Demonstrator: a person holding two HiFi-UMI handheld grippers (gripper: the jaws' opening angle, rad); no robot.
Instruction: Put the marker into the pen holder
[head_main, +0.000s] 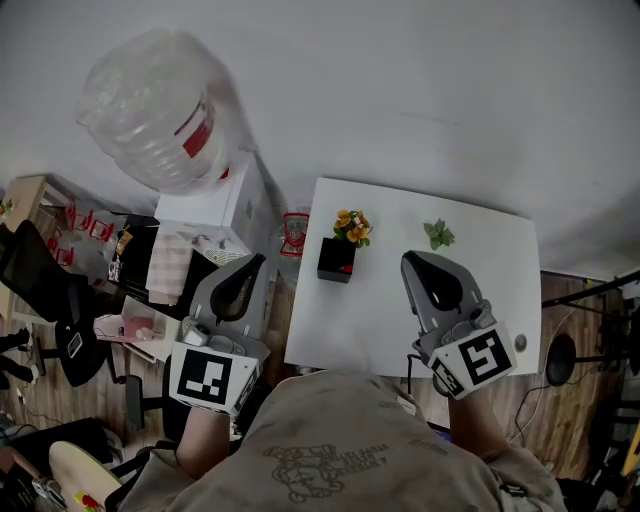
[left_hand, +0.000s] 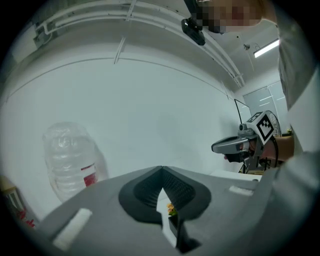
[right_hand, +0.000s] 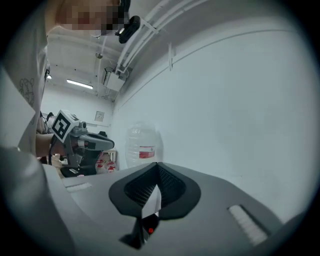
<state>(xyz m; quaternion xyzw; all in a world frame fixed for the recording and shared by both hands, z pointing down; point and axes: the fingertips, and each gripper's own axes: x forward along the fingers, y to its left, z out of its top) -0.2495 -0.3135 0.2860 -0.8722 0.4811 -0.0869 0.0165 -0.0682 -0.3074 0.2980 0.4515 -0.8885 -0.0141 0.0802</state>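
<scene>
We have both grippers pressed closed on nothing: the left gripper (head_main: 250, 272) hangs off the left edge of the white table (head_main: 470, 250), and the right gripper (head_main: 418, 270) is over it. Ahead of both tips and well apart from them stands the black pen holder (head_main: 333, 262). What looks like the marker (head_main: 347, 268) sits in it. Only a small red end shows, so we cannot tell its lean. Orange flowers (head_main: 352, 228) rise from the holder. Beyond it lies a green sprig (head_main: 438, 235). Farther off are a big water bottle (head_main: 160, 110) and a white wall (head_main: 420, 90).
</scene>
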